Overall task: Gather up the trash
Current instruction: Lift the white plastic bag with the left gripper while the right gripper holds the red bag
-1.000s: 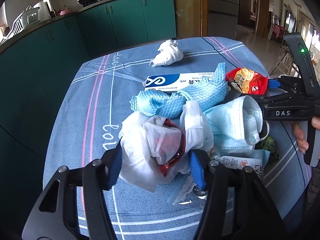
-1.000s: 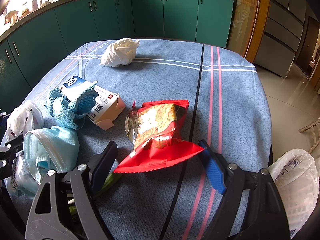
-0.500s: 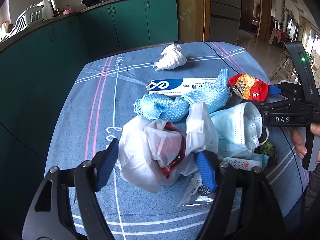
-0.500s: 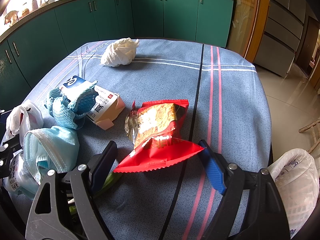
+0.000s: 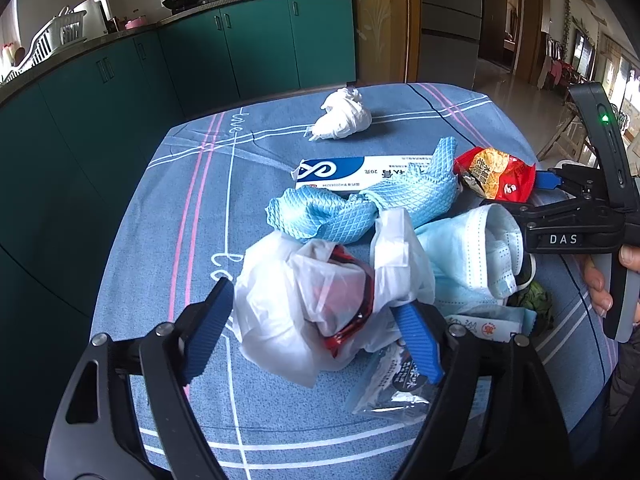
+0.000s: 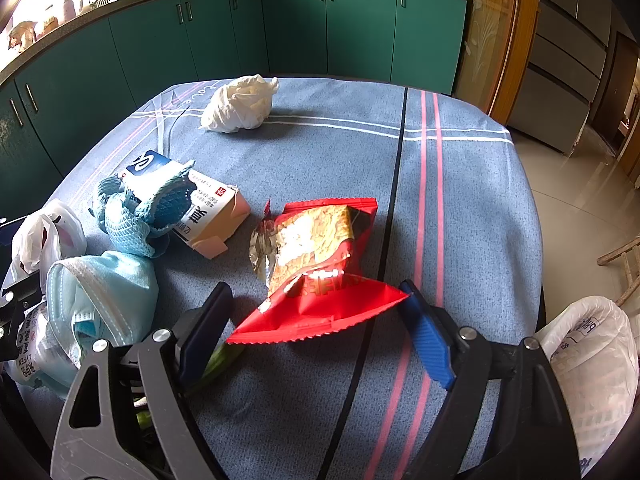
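Observation:
My left gripper (image 5: 316,336) has a crumpled white plastic bag (image 5: 280,312) with something red inside between its jaws. The jaws are opening, and the pads no longer squeeze the bag. Behind it lie a blue mesh cloth (image 5: 360,208), a blue-and-white box (image 5: 352,168) and a pale blue face mask (image 5: 472,256). My right gripper (image 6: 316,332) stands open around the near edge of a red snack wrapper (image 6: 316,256), whose right corner touches the blue pad. A white tissue wad (image 6: 240,104) sits at the far side.
The table wears a blue striped cloth (image 6: 460,200). A clear packet (image 5: 392,388) and printed sachets lie under the pile, beside something green (image 5: 532,300). A white bag (image 6: 592,360) hangs past the table's right edge. Green cabinets (image 6: 224,40) line the back. A hand (image 5: 600,292) holds the right gripper.
The left jaws have spread apart and the white bag has puffed out between them. The right gripper and the red wrapper have not moved.

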A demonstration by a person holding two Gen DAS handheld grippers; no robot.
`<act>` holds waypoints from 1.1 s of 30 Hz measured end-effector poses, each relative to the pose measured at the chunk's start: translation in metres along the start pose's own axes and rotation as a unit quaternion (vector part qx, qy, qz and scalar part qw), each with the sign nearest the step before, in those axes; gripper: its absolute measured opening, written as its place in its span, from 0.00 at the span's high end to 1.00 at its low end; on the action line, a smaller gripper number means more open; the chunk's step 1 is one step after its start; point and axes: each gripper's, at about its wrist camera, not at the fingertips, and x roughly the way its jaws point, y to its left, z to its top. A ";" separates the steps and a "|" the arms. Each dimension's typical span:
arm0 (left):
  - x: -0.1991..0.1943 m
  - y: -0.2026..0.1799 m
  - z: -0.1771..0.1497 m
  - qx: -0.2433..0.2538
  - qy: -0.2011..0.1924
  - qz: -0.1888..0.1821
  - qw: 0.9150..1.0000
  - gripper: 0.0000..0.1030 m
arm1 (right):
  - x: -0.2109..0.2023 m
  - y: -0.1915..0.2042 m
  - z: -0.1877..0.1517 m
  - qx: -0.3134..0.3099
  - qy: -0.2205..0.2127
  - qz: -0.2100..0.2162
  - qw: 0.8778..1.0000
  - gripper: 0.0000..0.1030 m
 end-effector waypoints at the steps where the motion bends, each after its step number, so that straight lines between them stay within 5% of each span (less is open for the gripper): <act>1: 0.000 0.000 0.000 0.000 0.000 0.000 1.000 0.22 | 0.000 0.000 0.000 0.000 0.000 0.000 1.000 0.20; 7: 0.000 0.000 0.000 -0.001 0.000 -0.001 1.000 0.20 | -0.001 0.000 0.000 0.000 -0.001 0.000 1.000 0.20; 14: 0.000 0.000 0.000 0.000 0.000 -0.001 1.000 0.20 | -0.005 0.003 -0.003 -0.009 -0.010 0.009 1.000 0.39; 33: -0.006 0.018 0.003 -0.040 -0.001 -0.028 0.999 0.15 | -0.012 -0.004 -0.010 0.000 -0.006 0.010 1.000 0.39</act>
